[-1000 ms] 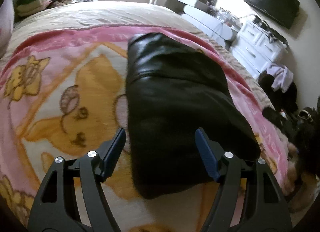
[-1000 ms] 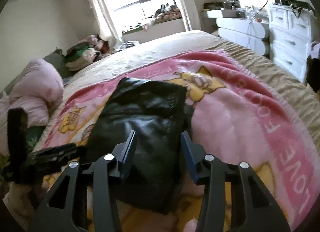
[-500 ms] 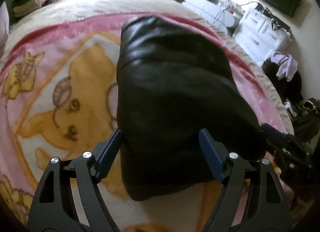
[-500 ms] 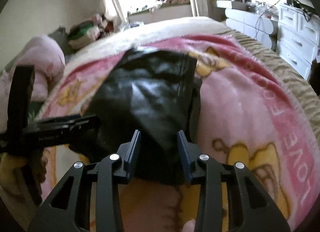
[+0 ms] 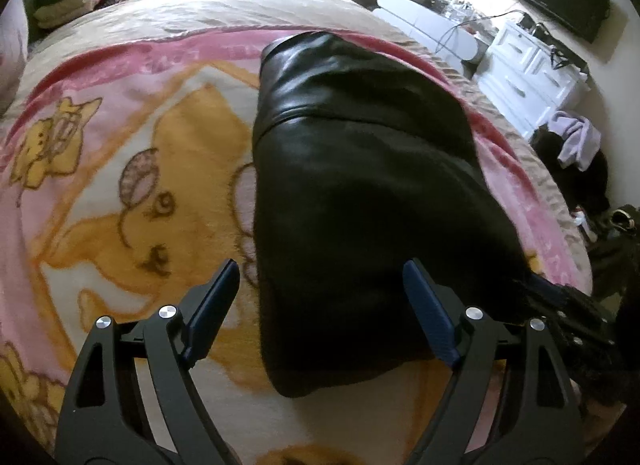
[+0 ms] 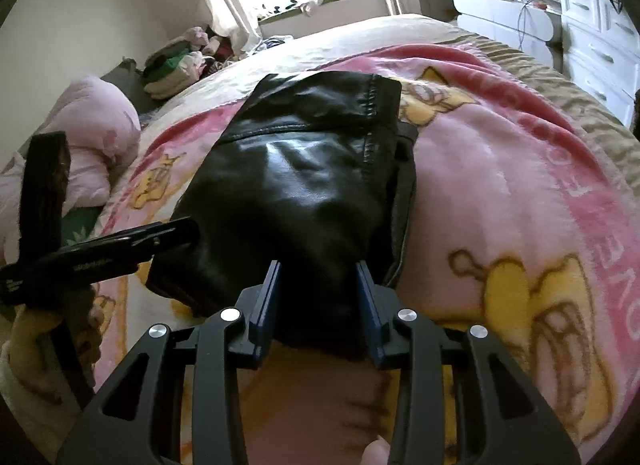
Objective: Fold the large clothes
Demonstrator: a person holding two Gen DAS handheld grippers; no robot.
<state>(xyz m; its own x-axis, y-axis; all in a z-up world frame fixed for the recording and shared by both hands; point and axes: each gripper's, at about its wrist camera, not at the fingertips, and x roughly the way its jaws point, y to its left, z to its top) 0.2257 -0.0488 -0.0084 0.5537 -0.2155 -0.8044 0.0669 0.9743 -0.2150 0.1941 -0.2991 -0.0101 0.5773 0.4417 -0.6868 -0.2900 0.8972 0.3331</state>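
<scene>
Garment, black shiny leather, folded into a thick oblong [image 5: 360, 201], lies on pink cartoon-print fleece blanket [image 5: 120, 193] atop the bed. Right gripper [image 6: 318, 297]: fingers narrowed w/ near end of the leather between them, pads at its sides. Left gripper [image 5: 320, 305]: fingers have just been opening, spread wide, straddling garment's near-left corner w/o gripping.
</scene>
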